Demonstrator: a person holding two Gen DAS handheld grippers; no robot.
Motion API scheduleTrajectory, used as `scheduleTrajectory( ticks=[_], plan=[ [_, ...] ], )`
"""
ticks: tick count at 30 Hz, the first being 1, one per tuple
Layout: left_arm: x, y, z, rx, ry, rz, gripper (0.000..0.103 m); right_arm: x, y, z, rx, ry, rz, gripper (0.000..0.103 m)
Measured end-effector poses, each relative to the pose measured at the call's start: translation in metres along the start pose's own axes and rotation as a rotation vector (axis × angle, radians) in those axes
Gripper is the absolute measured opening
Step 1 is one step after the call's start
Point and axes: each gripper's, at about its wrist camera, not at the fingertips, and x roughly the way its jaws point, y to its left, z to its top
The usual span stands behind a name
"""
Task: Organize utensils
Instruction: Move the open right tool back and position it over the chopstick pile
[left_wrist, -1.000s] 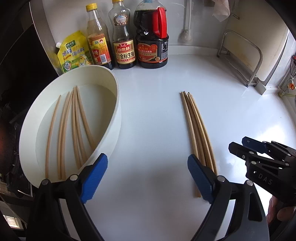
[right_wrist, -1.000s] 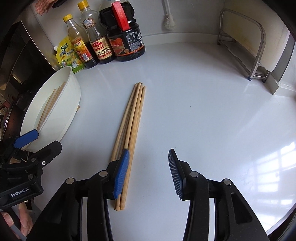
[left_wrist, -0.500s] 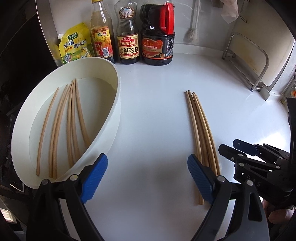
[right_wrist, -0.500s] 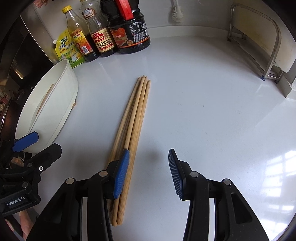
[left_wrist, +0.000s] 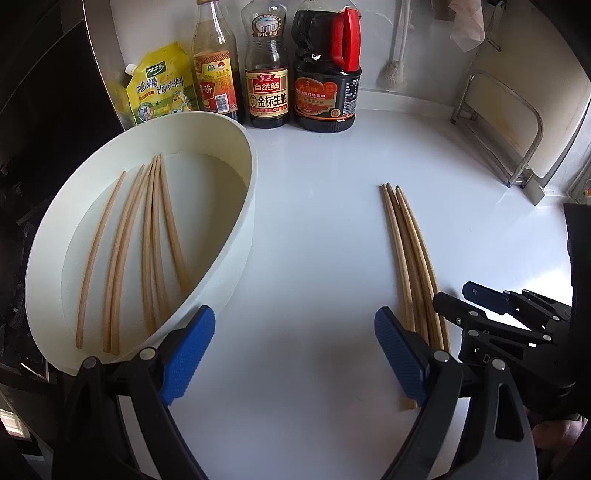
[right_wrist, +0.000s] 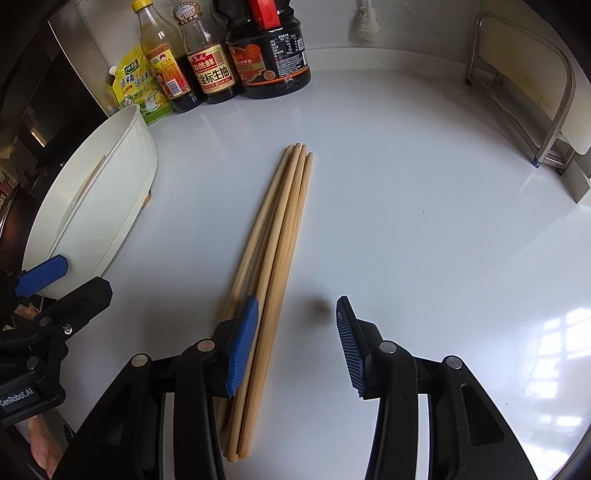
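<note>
A bundle of several wooden chopsticks (left_wrist: 406, 251) (right_wrist: 284, 229) lies on the white counter. Several more chopsticks (left_wrist: 151, 236) rest inside a white oval basin (left_wrist: 236, 251) (right_wrist: 122, 177) at the left. My left gripper (left_wrist: 295, 354) (right_wrist: 79, 277) stands wide open over bare counter between the basin and the bundle. My right gripper (right_wrist: 295, 343) (left_wrist: 456, 295) is open and low over the bundle's near end. Its left pad sits above the chopsticks, and the rightmost ones lie just inside the gap. Neither gripper holds anything.
At the back stand a yellow seasoning pouch (left_wrist: 159, 88), a vinegar bottle (left_wrist: 216, 81), a soy sauce bottle (left_wrist: 267, 88) and a dark jug with a red handle (left_wrist: 327, 92). A metal rack (left_wrist: 517, 122) (right_wrist: 546, 92) stands at the right rear. A person's hand shows behind each gripper.
My right gripper has come down and closer to the near end of the bundle on the counter. The left gripper has hardly moved. Both stay open.
</note>
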Motion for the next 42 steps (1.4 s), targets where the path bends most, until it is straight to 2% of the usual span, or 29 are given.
scheduleTrajectory(
  ticks=[21,29,32,42],
  plan=[
    [0.006,-0.008,-0.007,-0.006,0.011,-0.017,0.087,0.003,-0.007,-0.001,0.0,0.004,-0.023,0.043],
    [0.022,-0.031,-0.009,0.02,0.033,-0.056,0.087,-0.003,-0.029,-0.007,0.018,-0.012,-0.056,0.043],
    [0.031,-0.038,-0.01,0.028,0.038,-0.069,0.087,-0.008,-0.035,-0.008,0.031,-0.027,-0.012,0.043],
    [0.054,-0.05,-0.004,0.038,0.05,-0.075,0.087,-0.008,-0.045,-0.012,0.038,-0.03,-0.054,0.043]
  ],
)
